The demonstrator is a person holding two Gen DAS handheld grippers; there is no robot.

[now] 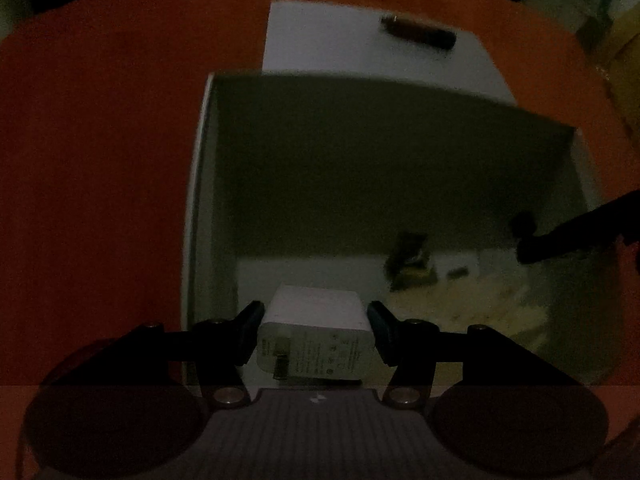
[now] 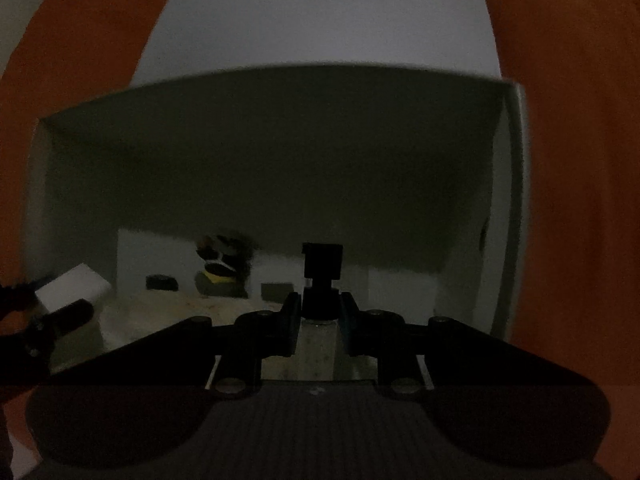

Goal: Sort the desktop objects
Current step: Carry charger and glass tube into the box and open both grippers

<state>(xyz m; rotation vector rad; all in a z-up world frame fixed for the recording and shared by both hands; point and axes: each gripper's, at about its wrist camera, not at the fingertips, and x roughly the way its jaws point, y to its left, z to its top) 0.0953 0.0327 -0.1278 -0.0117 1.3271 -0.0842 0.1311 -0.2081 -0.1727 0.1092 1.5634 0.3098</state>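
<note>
My left gripper (image 1: 316, 324) is shut on a white charger plug (image 1: 316, 332) and holds it over the left end of a white open box (image 1: 200, 200). The charger also shows at the left of the right wrist view (image 2: 72, 288). My right gripper (image 2: 320, 316) is shut on a small clear bottle (image 2: 318, 340) with a black pump cap (image 2: 322, 264), held over the same box (image 2: 512, 200). The right gripper's tip shows at the right of the left wrist view (image 1: 560, 236). The scene is dim.
The box stands on an orange table (image 1: 100, 160) next to a white sheet (image 1: 340, 40) that bears a dark pen-like item (image 1: 418, 32). Inside the box lie several small dark items (image 2: 224, 268) and a pale crumpled liner (image 1: 460, 304).
</note>
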